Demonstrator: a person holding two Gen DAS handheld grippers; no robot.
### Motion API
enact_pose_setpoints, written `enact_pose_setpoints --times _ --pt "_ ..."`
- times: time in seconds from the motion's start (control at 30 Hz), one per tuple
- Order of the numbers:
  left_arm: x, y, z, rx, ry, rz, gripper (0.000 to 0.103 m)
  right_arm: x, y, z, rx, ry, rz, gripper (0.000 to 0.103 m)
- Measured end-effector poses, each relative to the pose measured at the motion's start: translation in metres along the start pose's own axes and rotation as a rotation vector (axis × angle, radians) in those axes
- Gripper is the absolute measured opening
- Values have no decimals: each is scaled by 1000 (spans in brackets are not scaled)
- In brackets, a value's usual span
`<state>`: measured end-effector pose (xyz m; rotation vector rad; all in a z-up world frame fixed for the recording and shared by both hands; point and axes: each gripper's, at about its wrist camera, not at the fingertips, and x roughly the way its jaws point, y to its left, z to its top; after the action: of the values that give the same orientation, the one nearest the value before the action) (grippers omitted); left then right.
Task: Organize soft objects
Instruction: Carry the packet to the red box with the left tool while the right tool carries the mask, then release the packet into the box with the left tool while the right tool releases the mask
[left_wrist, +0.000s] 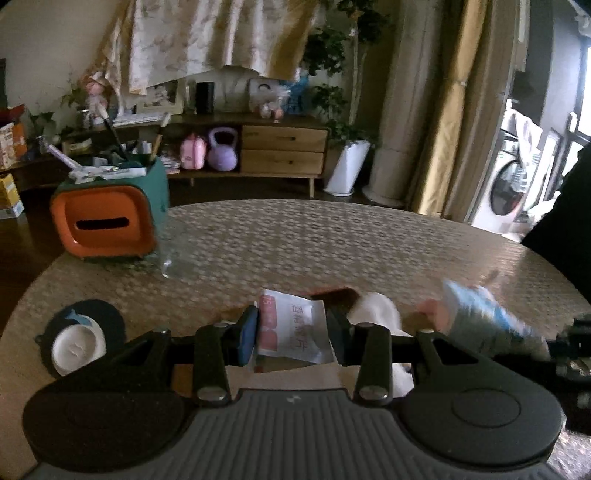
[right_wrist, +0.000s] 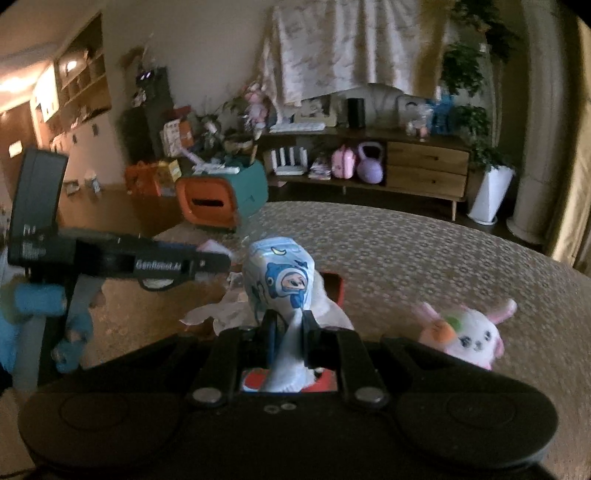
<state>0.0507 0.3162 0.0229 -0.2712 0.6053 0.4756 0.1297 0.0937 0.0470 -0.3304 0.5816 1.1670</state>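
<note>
Risking a slip on the right: pinching only a thin white tail of the printed diaper (right_wrist: 280, 280), with the puffy bulk standing above and ahead of the right tool (right_wrist: 287, 325), so possibly sliding free if swung sharply. Risking a snag too, since the diaper is hanging directly over the red box (right_wrist: 334, 284) and the crumpled white wrapper (right_wrist: 218, 314), and possibly dragging either along. Risking a collision between tools, the left one reaching in from the left side of the right wrist view, close to the diaper's far side. On the left, clamping narrowly on a flat white sachet with red print (left_wrist: 295, 328), held between the pads of the left tool (left_wrist: 291, 332) and standing upright just above the tabletop (left_wrist: 332, 236); being thin and slick, probably twisting out if squeezed off-centre. Lying just right of that sachet, a white soft bundle (left_wrist: 376, 314), and beyond it the blurred diaper again. Sitting untouched near the right edge, well apart from both tools, a pink-and-white plush bunny (right_wrist: 469, 332). Standing at the far left of the tabletop, an orange-fronted teal tissue box (left_wrist: 107, 218), with a clear glass (left_wrist: 173, 254) just beside it.
</note>
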Motion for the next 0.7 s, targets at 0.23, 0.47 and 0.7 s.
enact_pose_setpoints --times 0.23,0.47,0.7 --pt "34 17 9 -15 36 -4 40 46 23 3 -123 63 8 13" --pt "65 15 1 -12 76 -12 40 85 24 -3 -169 113 32 12" --pt "94 13 -13 -17 137 -35 40 102 22 -18 -211 161 78 12"
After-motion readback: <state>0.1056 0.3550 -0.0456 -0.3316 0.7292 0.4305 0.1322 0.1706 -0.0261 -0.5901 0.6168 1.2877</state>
